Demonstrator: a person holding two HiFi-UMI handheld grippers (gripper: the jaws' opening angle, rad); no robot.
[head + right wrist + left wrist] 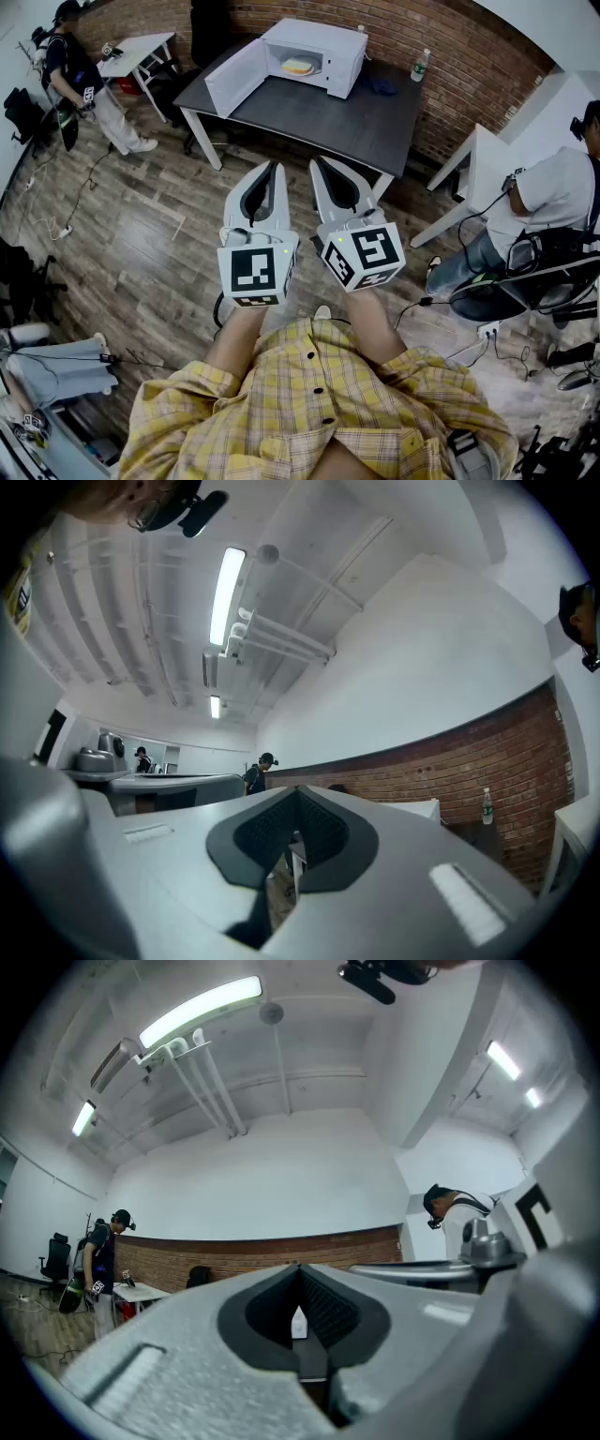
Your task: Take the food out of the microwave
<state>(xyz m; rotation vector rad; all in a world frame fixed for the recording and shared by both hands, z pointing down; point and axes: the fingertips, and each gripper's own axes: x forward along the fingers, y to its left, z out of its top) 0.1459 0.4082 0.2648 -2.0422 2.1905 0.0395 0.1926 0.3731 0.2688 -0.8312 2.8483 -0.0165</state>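
Note:
A white microwave (330, 49) stands at the back of a dark table (356, 122), its door (234, 77) swung open to the left. Inside lies a plate of pale food (298, 67). I hold both grippers side by side in front of me, over the wooden floor and well short of the table. The left gripper (274, 168) is shut and holds nothing, and so is the right gripper (318, 164). In the left gripper view the jaws (298, 1269) meet at the tip, with the microwave small beyond them. In the right gripper view the right gripper (295, 795) also has its jaws together.
A plastic bottle (420, 66) and a dark blue cloth (382, 86) sit on the table's right part. A seated person (548, 202) and a white desk (487, 155) are at the right. Another person (75, 70) stands by a small white table (141, 49). Cables lie on the floor.

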